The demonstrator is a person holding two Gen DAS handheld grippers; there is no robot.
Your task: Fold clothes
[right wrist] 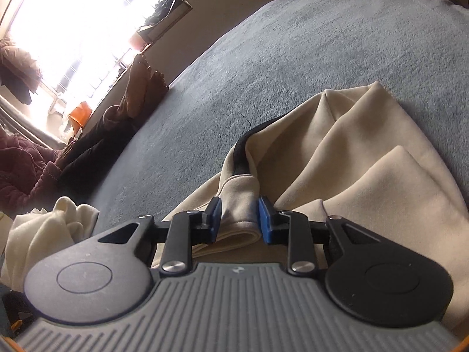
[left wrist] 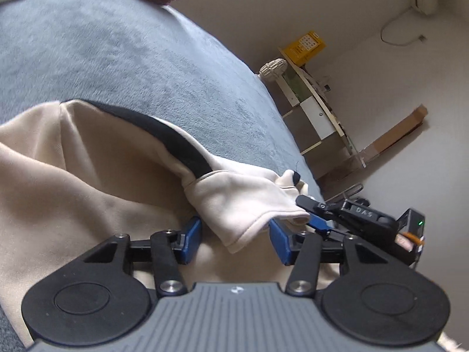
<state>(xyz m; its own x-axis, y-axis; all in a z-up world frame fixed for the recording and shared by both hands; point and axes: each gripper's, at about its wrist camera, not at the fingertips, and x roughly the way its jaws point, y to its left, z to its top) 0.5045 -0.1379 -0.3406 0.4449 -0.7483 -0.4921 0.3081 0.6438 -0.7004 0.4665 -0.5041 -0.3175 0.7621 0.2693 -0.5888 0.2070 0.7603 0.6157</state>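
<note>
A cream garment [right wrist: 366,158] with a black stripe [left wrist: 176,140] lies crumpled on a grey-blue bed cover [left wrist: 132,58]. Its cuff [right wrist: 239,205] sits clamped between the right tool's [right wrist: 239,220] blue pads; the left tool [left wrist: 234,234] stands apart around a fold. "DAS" marks the right tool. Beyond stand a white wall [left wrist: 381,88] and shelf [left wrist: 316,111].

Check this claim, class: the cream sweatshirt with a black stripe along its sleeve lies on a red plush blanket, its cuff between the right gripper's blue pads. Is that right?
Not quite. The plush blanket is grey-blue, not red, as the right wrist view shows. The rest stands: the cream sweatshirt with a black stripe lies on it, its cuff between the right gripper's blue pads.
</note>
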